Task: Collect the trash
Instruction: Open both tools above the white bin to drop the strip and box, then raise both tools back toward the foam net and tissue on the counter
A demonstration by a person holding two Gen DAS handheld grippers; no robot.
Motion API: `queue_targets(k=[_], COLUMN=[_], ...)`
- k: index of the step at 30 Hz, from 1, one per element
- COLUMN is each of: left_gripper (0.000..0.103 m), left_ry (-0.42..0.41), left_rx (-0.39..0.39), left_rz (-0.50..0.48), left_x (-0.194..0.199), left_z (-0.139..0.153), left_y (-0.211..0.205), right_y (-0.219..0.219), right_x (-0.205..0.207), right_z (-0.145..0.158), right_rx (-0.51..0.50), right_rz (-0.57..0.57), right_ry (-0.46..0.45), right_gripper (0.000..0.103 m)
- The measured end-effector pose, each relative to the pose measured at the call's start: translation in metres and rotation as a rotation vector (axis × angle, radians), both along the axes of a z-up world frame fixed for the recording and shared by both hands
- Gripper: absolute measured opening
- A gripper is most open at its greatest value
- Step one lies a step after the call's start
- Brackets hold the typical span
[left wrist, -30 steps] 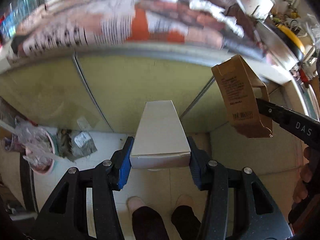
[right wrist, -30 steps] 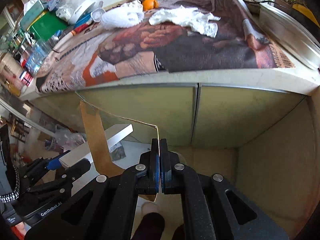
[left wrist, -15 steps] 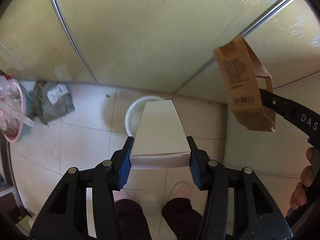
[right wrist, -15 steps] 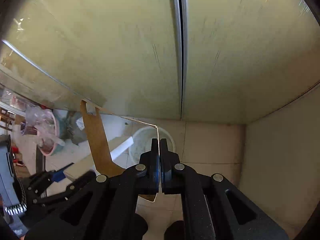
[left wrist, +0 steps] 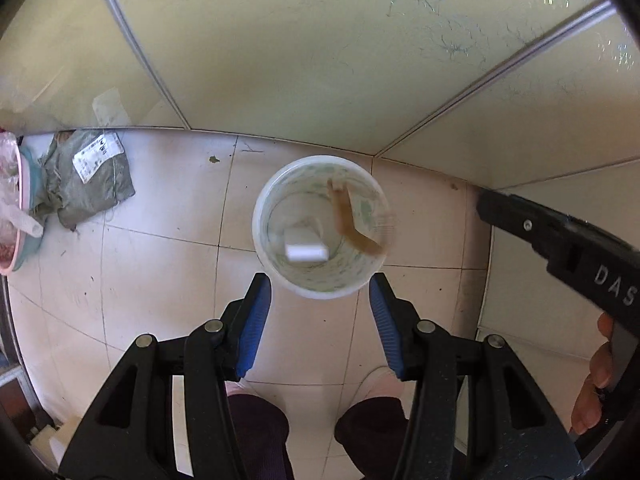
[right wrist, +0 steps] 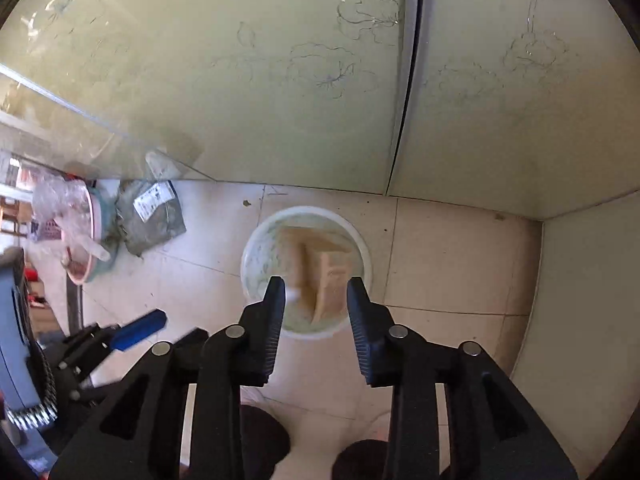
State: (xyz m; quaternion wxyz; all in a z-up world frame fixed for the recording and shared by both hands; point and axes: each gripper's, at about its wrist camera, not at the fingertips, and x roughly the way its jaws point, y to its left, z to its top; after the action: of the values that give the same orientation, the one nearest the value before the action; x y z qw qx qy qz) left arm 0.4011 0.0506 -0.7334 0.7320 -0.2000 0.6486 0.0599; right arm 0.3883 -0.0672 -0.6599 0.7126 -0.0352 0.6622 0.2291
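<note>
Both grippers pointed steeply down at a white bucket (left wrist: pixel 320 226) standing on the tiled floor (left wrist: pixel 160 280), close to the foot of pale green cabinet doors (left wrist: pixel 300 60).

Left gripper (left wrist: pixel 320 312): jaws stood apart with nothing between the blue pads; only the near rim of the bucket showed through the gap. The white box (left wrist: pixel 306 246) was down inside the bucket, blurred, one end facing up.

Right gripper (right wrist: pixel 316 308): its jaws had just been opening and stood partly apart, the pads pressing on nothing. The brown paper packet (right wrist: pixel 320 276) was below them, inside the mouth of the bucket, blurred. In the left wrist view the same packet (left wrist: pixel 352 220) appeared as a brown streak against the inner wall on the right, beside the white box. Whether either item had come to rest at the bottom could not be told.

The bucket's inner wall carried a faint green pattern.

Well to the left of the bucket on the floor lay a crumpled grey mailing bag (left wrist: pixel 88 176) with a white label, and just past it a pink basin (left wrist: pixel 16 216) holding clear plastic wrap.

At the lower edge of both views were the person's dark trouser legs (left wrist: pixel 256 436) and pale slippers. A hand (left wrist: pixel 596 376) gripped the handle of the right gripper at the right edge of the left wrist view.
</note>
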Motion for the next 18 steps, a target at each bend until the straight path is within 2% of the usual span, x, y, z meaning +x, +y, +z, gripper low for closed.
queue_targets(k=[3,8,13,18], left_gripper=[0.050,0.050,0.052,0.052], left_ry=[-0.007,-0.052,-0.117,-0.193], left_rx=[0.010,0.041,0.075,0.105], left_rz=[0.002,-0.020,-0.045,-0.059], left_x=[-0.004,-0.013,-0.017,-0.022], left_z=[0.016,0.076,0.164,0.262], left_y=[0.001,0.000,0.002,0.009], right_y=[0.000,-0.009,-0.032,-0.045], right_x=[-0.006,-0.009,-0.008,-0.011], right_z=[0.015,0.067,0.140,0.232], right_rx=[-0.003,0.011,0.022,0.035], right_rz=[0.004,-0.003,-0.006,-0.029], right_ry=[-0.002,-0.015,-0.046,-0.114], right_gripper=[0.030,0.030,0.030,0.030])
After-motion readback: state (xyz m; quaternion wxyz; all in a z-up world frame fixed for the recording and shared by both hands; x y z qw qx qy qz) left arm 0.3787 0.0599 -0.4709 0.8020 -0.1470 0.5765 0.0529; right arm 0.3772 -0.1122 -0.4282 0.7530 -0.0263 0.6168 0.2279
